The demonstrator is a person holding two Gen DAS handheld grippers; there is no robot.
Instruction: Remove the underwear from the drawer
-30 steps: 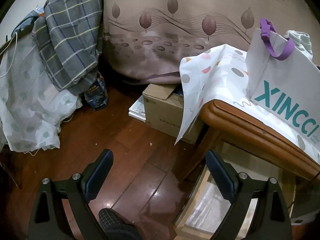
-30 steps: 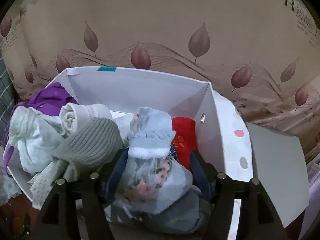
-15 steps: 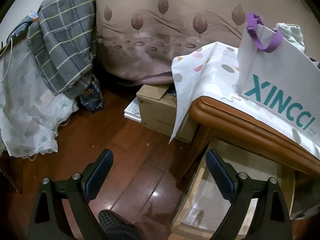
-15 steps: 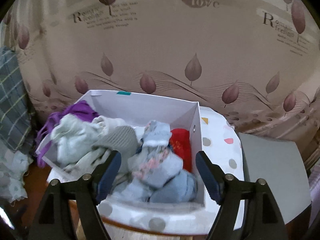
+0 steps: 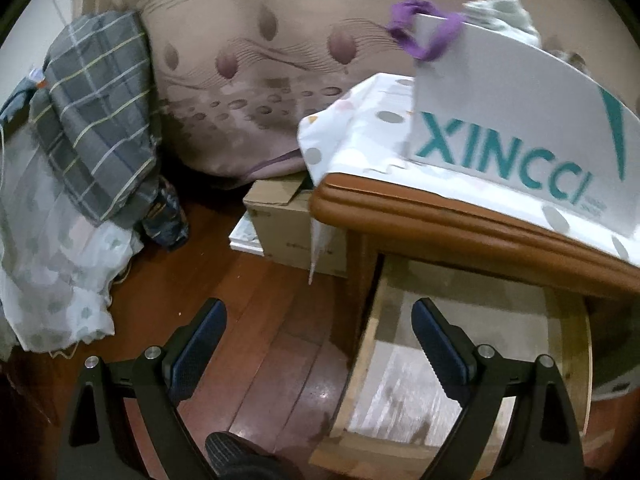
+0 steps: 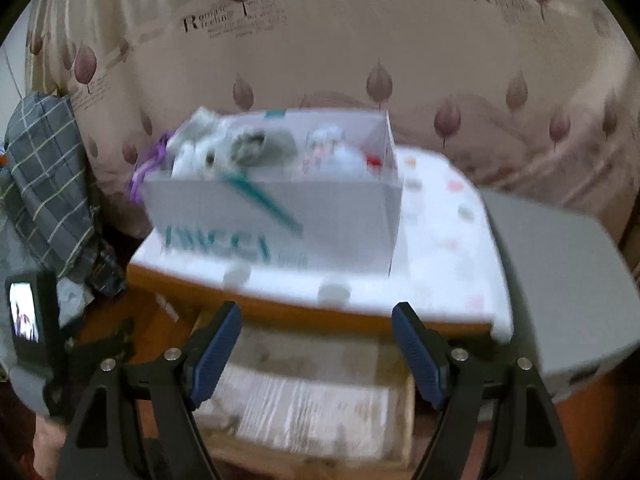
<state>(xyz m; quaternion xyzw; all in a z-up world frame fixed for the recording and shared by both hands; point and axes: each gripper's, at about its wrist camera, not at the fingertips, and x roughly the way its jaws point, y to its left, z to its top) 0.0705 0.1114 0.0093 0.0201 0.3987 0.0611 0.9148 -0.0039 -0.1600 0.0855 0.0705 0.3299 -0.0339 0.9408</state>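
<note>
An open wooden drawer (image 6: 312, 408) (image 5: 460, 360) sticks out under the wooden table top (image 6: 280, 312); its lined bottom shows and I see no clothing in it. A white XINCCI box (image 6: 276, 216) (image 5: 520, 120) on the table holds rolled underwear (image 6: 328, 152) and socks. My right gripper (image 6: 316, 344) is open and empty, above the drawer and in front of the box. My left gripper (image 5: 320, 332) is open and empty, over the floor at the drawer's left edge.
A dotted white cloth (image 6: 448, 248) covers the table, with a grey panel (image 6: 560, 288) at its right. A cardboard box (image 5: 288, 224) stands on the wooden floor (image 5: 248, 320). A plaid cloth (image 5: 100, 112) hangs at left. A leaf-print curtain (image 6: 400, 40) is behind.
My right gripper let go of the pale floral underwear into the box, opened, and pulled back and down toward the drawer. My left gripper drifted right toward the drawer.
</note>
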